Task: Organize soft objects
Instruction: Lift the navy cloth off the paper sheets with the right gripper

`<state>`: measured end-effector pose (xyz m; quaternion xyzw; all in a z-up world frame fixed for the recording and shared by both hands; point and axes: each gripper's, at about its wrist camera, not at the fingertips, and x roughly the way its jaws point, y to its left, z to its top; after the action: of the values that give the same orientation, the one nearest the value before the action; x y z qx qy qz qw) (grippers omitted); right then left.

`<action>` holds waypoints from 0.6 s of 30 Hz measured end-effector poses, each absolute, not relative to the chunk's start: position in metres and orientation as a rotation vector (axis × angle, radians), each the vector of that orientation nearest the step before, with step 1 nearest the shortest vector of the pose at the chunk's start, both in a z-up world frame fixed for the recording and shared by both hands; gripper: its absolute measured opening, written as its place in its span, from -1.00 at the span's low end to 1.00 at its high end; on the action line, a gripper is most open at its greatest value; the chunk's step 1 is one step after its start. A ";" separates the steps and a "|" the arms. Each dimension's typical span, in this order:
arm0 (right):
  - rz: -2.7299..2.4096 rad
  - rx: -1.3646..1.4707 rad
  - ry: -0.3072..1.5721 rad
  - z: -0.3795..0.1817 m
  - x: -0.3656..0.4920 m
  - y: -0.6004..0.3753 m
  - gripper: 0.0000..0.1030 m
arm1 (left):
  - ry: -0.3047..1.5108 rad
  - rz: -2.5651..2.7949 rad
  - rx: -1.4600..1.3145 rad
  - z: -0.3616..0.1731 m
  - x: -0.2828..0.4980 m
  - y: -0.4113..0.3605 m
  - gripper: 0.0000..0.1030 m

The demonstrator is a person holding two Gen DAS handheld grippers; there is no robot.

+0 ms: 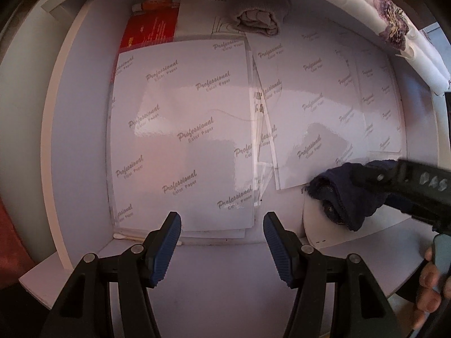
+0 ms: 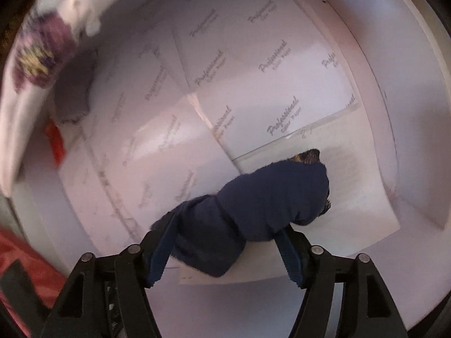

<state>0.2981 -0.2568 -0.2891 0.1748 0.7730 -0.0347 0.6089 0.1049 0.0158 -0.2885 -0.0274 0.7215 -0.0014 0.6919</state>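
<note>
A rolled dark navy cloth (image 2: 253, 211) lies on white paper sheets inside a white shelf compartment. It sits between the wide-apart fingers of my right gripper (image 2: 228, 239), which do not squeeze it. In the left wrist view the same cloth (image 1: 346, 194) is at the right, with the right gripper (image 1: 366, 180) reaching over it. My left gripper (image 1: 222, 233) is open and empty above the shelf's front edge. A rolled grey cloth (image 1: 258, 19) lies at the back of the shelf.
Glossy sheets printed "Professional Color Paper" (image 1: 180, 132) cover the shelf floor. A red packet (image 1: 149, 28) lies at the back left. A white fabric with a purple flower (image 1: 391, 28) hangs at the upper right. White shelf walls (image 1: 79, 98) close in both sides.
</note>
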 end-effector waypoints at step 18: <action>0.023 0.032 1.623 -0.234 0.305 -0.214 -0.21 | 1.663 0.018 -0.104 -0.307 0.102 0.020 0.20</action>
<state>0.3052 -0.2141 -0.2337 0.0142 0.7254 0.0103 0.6881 0.1024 0.0200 -0.3071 -0.0460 0.7387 0.0079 0.6724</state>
